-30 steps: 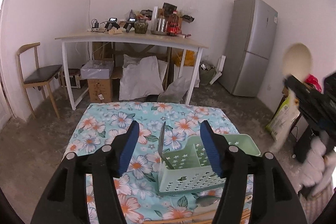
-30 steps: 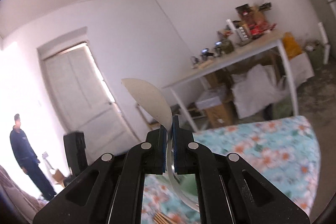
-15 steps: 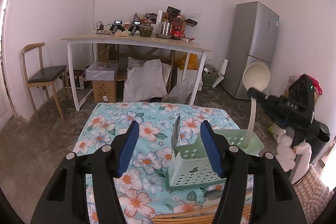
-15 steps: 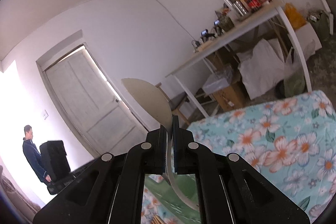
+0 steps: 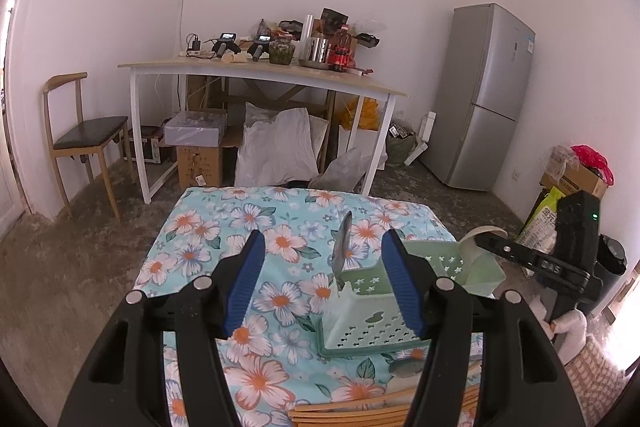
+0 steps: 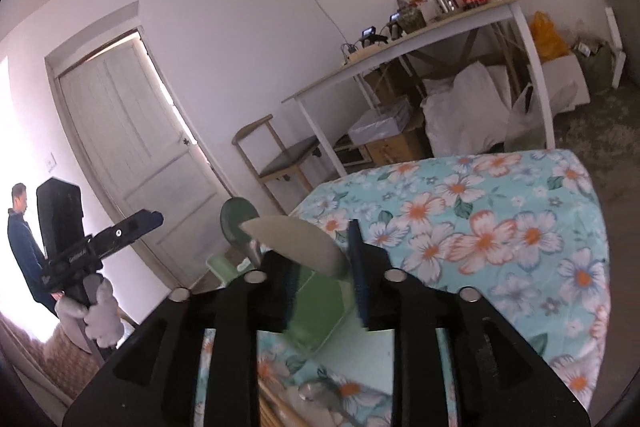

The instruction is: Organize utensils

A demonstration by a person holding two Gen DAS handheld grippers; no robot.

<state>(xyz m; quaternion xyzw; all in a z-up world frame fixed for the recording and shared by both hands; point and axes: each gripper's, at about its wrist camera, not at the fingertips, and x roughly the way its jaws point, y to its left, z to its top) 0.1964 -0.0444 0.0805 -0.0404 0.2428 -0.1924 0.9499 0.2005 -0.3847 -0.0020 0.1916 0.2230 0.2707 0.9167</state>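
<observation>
Lower right of the left wrist view: basket (image 5: 372,323) on the counter (image 5: 224,247), knife (image 5: 341,247) upright inside, chopsticks (image 5: 360,415) below it.

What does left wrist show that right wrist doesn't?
Left wrist only: the fridge, the knife standing in the green caddy, and the right gripper at the caddy's far side.

Right wrist only: the door, a bystander, and the left gripper from outside.

Both: the floral tablecloth, the cluttered white table, the chair, the white spoon.
</observation>
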